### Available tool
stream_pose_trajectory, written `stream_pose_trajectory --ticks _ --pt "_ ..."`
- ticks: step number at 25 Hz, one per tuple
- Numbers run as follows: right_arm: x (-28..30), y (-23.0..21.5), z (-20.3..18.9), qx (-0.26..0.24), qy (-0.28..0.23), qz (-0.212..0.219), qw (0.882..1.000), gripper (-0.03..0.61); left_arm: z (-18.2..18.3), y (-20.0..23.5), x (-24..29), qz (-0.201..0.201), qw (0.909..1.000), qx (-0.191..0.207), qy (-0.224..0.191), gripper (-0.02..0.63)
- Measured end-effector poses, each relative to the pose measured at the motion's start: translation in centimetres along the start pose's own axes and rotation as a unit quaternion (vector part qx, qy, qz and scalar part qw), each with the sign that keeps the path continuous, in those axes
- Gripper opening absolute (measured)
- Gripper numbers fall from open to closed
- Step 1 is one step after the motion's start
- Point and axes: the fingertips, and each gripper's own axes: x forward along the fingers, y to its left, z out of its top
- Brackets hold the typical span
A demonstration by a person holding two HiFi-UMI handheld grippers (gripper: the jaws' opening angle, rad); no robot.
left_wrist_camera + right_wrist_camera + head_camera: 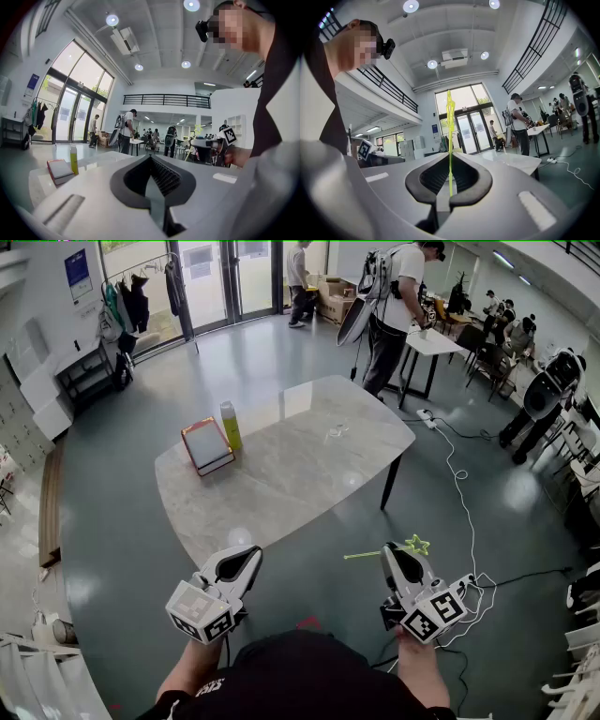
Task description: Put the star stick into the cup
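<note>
Star stick, held ready for the cup.
Right gripper (392, 553) clamps thin yellow-green plastic star stick (368, 553) for carrying, short of marble table's (281, 479) near edge; left gripper (249, 557) closed, empty.

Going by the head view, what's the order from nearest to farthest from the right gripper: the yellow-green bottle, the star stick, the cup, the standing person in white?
1. star stick, gripped in the right gripper's fingers.
2. cup, ahead, mid-way along the table.
3. yellow-green bottle, on the table's left part.
4. person in white, far back in the room.
</note>
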Motion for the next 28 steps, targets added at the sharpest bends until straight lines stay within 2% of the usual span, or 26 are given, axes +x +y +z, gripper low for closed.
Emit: stream_pose_trajectory --ticks 9,17,28 --pt "-2.1 -2.2 1.1 0.024 -0.022 0.005 0.999 0.028 0.3 -1.3 2.2 0.006 1.0000 0.005 -0.005 0.000" --pt "-6.5 -5.8 2.7 0.026 -0.037 0.026 0.999 0.029 0.8 -6.3 6.3 0.008 0.9995 0.025 -0.016 0.000" --pt "-7.8 -9.9 2.0 0.053 -0.029 0.004 0.998 0.029 -0.1 -7.9 10.4 -0.005 1.0000 0.001 -0.002 0.000"
